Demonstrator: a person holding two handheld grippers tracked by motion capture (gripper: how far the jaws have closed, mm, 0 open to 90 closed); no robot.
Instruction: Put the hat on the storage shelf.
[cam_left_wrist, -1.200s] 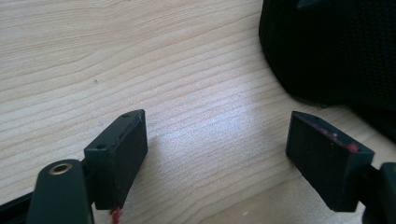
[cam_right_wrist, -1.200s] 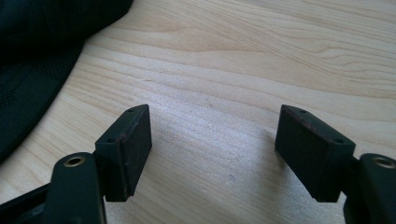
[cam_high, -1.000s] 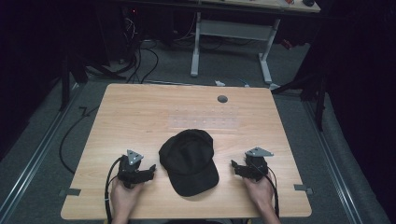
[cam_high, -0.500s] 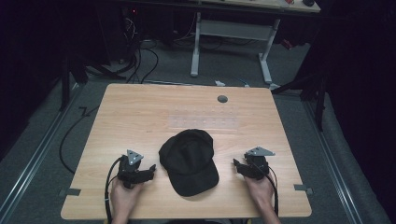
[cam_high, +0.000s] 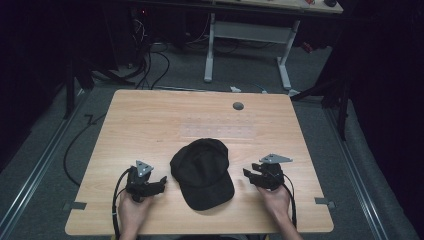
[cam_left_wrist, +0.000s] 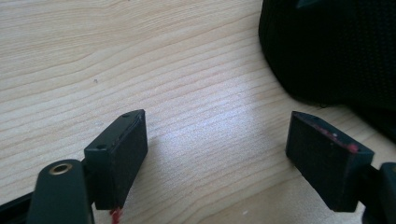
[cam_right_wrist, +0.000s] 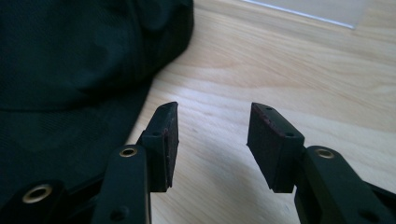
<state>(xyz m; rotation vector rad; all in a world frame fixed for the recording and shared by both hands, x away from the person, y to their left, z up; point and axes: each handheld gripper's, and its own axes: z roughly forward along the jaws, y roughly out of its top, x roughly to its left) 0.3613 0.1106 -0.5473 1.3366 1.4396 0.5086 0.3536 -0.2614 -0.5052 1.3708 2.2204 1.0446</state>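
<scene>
Black cap (cam_high: 202, 172) is seen near the table's (cam_high: 150, 120) near edge, flanked by left gripper (cam_high: 159, 183), jaws wide apart, and right gripper (cam_high: 248, 173), jaws just closing, nothing between them.

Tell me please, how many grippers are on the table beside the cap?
2. The left gripper rests to the left of the black cap, and the right gripper rests to its right, both at the near edge of the table.
</scene>
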